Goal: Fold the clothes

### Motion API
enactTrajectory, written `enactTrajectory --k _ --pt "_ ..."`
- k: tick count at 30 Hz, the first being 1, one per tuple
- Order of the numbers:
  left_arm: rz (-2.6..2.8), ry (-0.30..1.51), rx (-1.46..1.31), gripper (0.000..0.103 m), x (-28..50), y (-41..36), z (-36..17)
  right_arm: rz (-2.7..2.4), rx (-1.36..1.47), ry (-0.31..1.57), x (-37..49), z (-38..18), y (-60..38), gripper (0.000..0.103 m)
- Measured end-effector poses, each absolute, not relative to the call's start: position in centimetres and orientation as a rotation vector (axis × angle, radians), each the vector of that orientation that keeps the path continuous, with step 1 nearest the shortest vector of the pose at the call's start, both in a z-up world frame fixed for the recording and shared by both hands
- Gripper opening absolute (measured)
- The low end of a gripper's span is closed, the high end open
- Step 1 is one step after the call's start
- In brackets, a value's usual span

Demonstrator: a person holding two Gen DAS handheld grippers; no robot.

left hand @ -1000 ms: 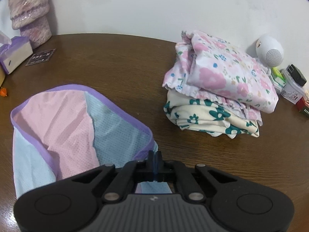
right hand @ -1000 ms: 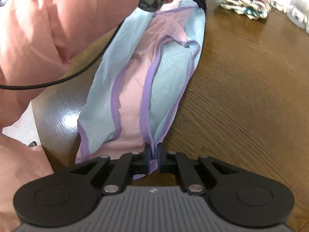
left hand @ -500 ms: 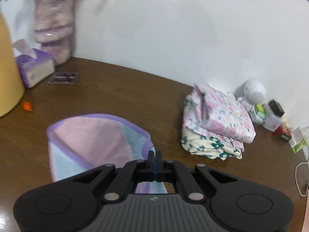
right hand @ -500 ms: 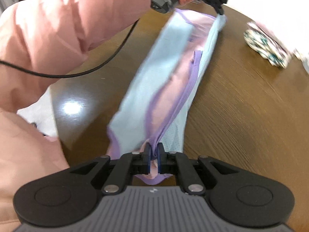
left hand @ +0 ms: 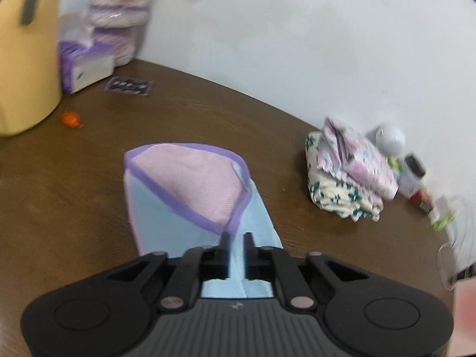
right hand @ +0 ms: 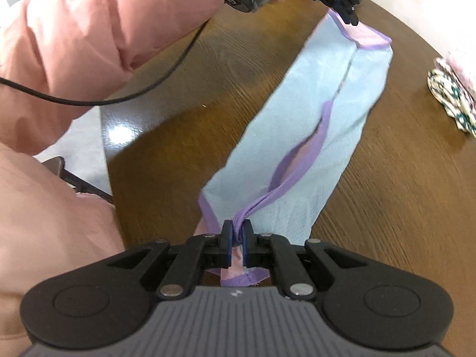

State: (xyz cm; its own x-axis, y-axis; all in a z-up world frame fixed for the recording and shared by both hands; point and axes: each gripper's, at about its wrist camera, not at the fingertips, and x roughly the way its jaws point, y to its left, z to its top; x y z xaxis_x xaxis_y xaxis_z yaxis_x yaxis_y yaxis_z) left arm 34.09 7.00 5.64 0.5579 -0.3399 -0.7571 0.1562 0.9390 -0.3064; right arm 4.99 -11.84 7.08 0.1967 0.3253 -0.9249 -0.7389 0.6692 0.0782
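Fold step on a pale blue, purple-trimmed garment (right hand: pixel 312 125) lying lengthwise on the brown table (right hand: pixel 401 208). The right gripper (right hand: pixel 237 239) pinches the purple trim at 6 o'clock. The left gripper (left hand: pixel 236 242), at 12 o'clock in the right view, is opening, cloth between its narrow jaws but unpinched. Next, probably: release and smooth the fold.

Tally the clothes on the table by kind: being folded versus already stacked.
Being folded: 1, the pastel blue and pink mesh garment with purple trim
Already stacked: 2, the pink floral folded cloth on the cream cloth with green flowers
Total: 3
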Motion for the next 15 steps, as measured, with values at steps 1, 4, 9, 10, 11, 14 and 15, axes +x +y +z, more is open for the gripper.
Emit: enactTrajectory --k 1,4,9,10,11,14,15 --pt "-0.295 0.942 -0.188 0.018 34.5 6.1 5.4 0.770 -0.426 1.154 5.0 6.9 -11.9 0.006" --pt "-0.272 0.971 -0.097 0.031 35.9 3.8 4.3 0.756 -0.412 1.160 5.0 6.7 -12.1 0.006" --pt "-0.218 1.003 0.017 0.031 37.7 1.9 2.3 0.763 -0.402 1.157 5.2 6.6 -12.5 0.006" --pt "-0.213 1.006 0.019 0.031 37.9 1.8 2.1 0.766 -0.399 1.159 5.2 6.6 -12.6 0.006" --pt "-0.213 1.008 0.022 0.031 38.1 1.8 1.9 0.768 -0.396 1.160 5.3 6.5 -12.7 0.006" --pt "-0.221 1.011 0.034 0.028 38.4 1.8 1.6 0.772 -0.387 1.166 5.4 6.4 -12.9 0.006" --pt "-0.226 1.012 0.038 0.028 38.5 1.8 1.6 0.773 -0.383 1.168 5.5 6.3 -13.0 0.006"
